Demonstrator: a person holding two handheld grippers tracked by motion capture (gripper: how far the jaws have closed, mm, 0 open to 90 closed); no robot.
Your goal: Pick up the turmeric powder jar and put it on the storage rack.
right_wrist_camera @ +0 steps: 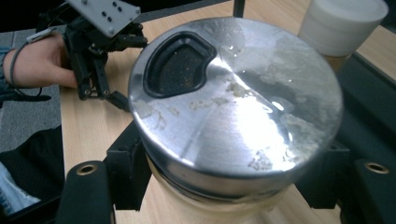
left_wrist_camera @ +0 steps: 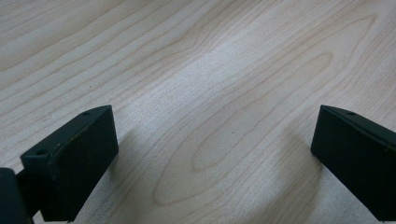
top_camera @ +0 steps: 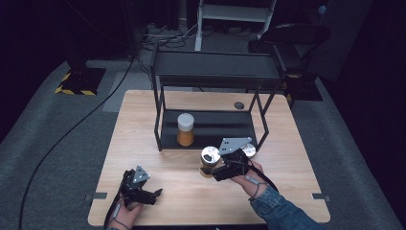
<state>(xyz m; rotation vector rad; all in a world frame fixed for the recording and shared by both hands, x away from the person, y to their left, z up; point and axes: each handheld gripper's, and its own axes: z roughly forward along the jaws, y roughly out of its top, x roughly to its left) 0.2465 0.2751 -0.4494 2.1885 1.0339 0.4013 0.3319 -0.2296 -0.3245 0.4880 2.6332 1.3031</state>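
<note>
My right tongs (right_wrist_camera: 224, 186) clamp the jar (right_wrist_camera: 236, 105), probably firmly; I'd lift level. Left tongs (left_wrist_camera: 210, 163) gape, empty.

Jar (top_camera: 185, 129) on rack (top_camera: 210, 136) lower shelf; shaker (top_camera: 209, 156) on table (top_camera: 191, 191) before rack, right of jar

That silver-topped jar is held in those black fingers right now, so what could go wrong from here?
The right gripper holds the silver-lidded jar just below its lid, so it might slip or tilt. The lid's opening is uncovered, so contents could spill. The rack and the white-lidded jar stand close; a careless lift could bump them.
</note>
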